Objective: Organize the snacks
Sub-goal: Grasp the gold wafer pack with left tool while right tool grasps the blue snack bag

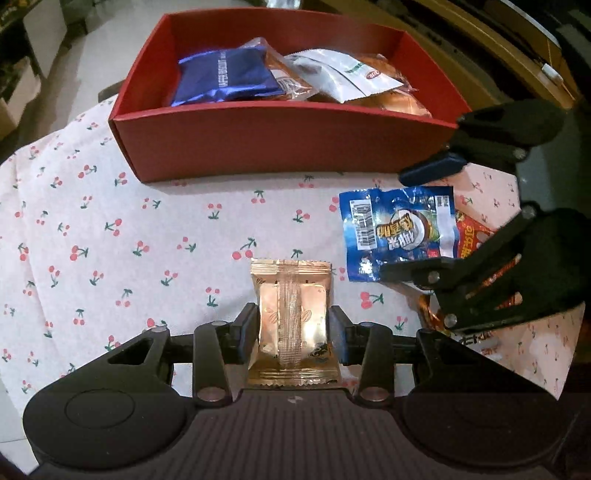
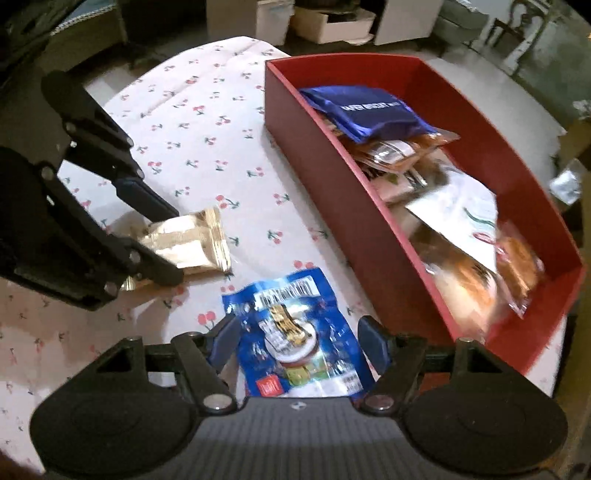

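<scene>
The gold packet (image 1: 291,317) is pinched in the left gripper (image 1: 292,326) jaws; the right gripper (image 2: 298,341) jaws are spread around the blue packet (image 2: 295,339), so they're probably best closed mid-pack before anything gets lifted into the red box (image 1: 273,144).

- A white cloth (image 1: 147,229) printed with small red cherries covers the bench.
- Pale floor (image 1: 99,55) shows beyond the bench's far edge.
- White cardboard boxes (image 2: 332,26) stand on the floor in the dim background.
- A pale chair (image 2: 517,33) stands at the far right.
</scene>
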The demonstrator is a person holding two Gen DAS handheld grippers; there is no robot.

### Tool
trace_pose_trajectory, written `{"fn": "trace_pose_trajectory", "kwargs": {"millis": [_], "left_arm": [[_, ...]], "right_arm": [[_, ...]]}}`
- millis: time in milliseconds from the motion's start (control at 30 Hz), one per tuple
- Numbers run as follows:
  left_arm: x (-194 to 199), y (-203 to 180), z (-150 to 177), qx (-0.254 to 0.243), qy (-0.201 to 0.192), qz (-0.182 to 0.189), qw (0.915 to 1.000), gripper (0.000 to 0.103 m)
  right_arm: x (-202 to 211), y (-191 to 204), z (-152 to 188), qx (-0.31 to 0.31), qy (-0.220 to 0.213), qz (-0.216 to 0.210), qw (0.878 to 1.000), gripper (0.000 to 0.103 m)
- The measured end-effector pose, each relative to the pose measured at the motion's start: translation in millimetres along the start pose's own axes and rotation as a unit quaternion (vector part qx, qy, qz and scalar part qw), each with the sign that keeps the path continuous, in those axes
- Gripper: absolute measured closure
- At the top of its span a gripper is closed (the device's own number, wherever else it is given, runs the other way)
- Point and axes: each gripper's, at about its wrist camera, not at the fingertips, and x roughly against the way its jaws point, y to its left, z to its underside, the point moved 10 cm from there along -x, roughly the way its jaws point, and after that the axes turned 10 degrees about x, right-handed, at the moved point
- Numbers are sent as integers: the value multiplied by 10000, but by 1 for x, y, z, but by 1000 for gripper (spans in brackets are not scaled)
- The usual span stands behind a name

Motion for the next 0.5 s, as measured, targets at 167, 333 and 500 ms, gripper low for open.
{"fn": "trace_pose_trajectory", "kwargs": {"millis": [167,333,500], "left_arm": [[3,3,1,13,21,31,10000,52],[-1,-4,1,-188,11,-18,9998,30],[-4,-4,0,-297,-42,-209,9993,24]], "right_arm": [[-1,6,-8,152,-76,-277,9995,15],[-10,9,-7,325,58,-74,9994,13],[-5,6,4,-60,-16,178,9998,14]]}}
